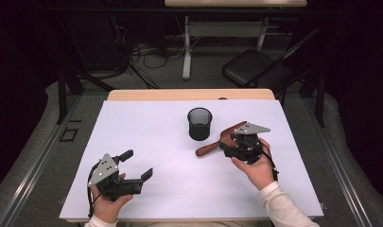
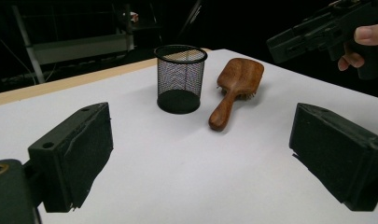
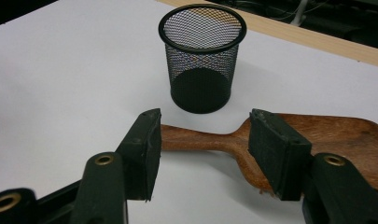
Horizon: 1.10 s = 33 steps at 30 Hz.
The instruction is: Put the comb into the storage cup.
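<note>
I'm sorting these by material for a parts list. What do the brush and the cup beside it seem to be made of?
The brush looks like solid wood with a smooth, slightly glossy reddish-brown finish; grain lines show along its handle. The cup looks like black metal mesh, probably painted or coated: light passes through its fine grid wall, and a solid rim rings the top. The coating type can't be told.

Wooden hairbrush [image 1: 217,140] reddish-brown, visible grain. Mesh cup [image 1: 199,123] black, fine wire-grid pattern. Bench [image 1: 146,127] surface white, pale wood strip at the far edge. Both grippers' fingers [image 3: 142,149] matte black; grey plate [image 1: 104,168] on top of the left gripper.
</note>
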{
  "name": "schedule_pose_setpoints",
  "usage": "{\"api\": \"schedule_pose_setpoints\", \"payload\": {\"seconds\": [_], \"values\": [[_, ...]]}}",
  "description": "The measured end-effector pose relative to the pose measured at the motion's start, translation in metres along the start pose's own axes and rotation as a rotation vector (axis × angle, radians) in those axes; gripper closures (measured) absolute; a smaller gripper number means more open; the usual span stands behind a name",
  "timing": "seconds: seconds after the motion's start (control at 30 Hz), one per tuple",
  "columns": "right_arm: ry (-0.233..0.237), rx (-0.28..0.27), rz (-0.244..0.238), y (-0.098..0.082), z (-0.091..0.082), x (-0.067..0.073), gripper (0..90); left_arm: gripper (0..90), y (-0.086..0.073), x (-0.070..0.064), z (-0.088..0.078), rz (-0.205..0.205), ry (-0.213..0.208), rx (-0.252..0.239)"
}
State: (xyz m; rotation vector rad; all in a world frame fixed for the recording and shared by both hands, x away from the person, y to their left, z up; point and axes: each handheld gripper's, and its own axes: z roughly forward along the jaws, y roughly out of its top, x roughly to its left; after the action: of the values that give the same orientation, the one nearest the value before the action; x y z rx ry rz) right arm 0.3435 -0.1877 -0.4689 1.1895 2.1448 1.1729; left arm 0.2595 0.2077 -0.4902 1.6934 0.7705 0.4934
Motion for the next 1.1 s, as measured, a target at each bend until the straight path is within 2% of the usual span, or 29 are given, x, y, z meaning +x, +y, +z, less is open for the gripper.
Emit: {"api": "schedule_pose_setpoints", "payload": {"seconds": [0.17,0.27,0.33,0.57,0.7,0.97,1.1], "values": [[0.033,0.035,-0.006,0.006,0.008,0.002,47.4,6.4,0.000,0.000,0.000,0.000,0.000,0.001],[0.071,0.029,-0.008,0.009,0.012,0.002,48.3,6.4,0.000,0.000,0.001,-0.003,-0.002,0.005],[0.080,0.034,-0.010,0.012,0.015,0.003,48.9,6.5,-0.001,0.000,0.001,-0.005,-0.002,0.005],[0.072,0.051,-0.028,0.020,0.028,0.008,50.9,6.6,-0.001,0.001,0.001,-0.011,-0.006,0.006],[0.078,0.062,-0.018,0.023,0.034,0.009,53.2,6.6,-0.001,0.002,0.001,-0.014,-0.005,0.009],[0.054,0.078,-0.007,0.025,0.045,0.007,58.9,7.3,-0.002,0.003,0.002,-0.016,-0.008,0.008],[0.052,0.108,0.018,0.024,0.052,0.004,63.6,7.8,-0.003,0.003,0.002,-0.017,-0.009,0.013]]}}
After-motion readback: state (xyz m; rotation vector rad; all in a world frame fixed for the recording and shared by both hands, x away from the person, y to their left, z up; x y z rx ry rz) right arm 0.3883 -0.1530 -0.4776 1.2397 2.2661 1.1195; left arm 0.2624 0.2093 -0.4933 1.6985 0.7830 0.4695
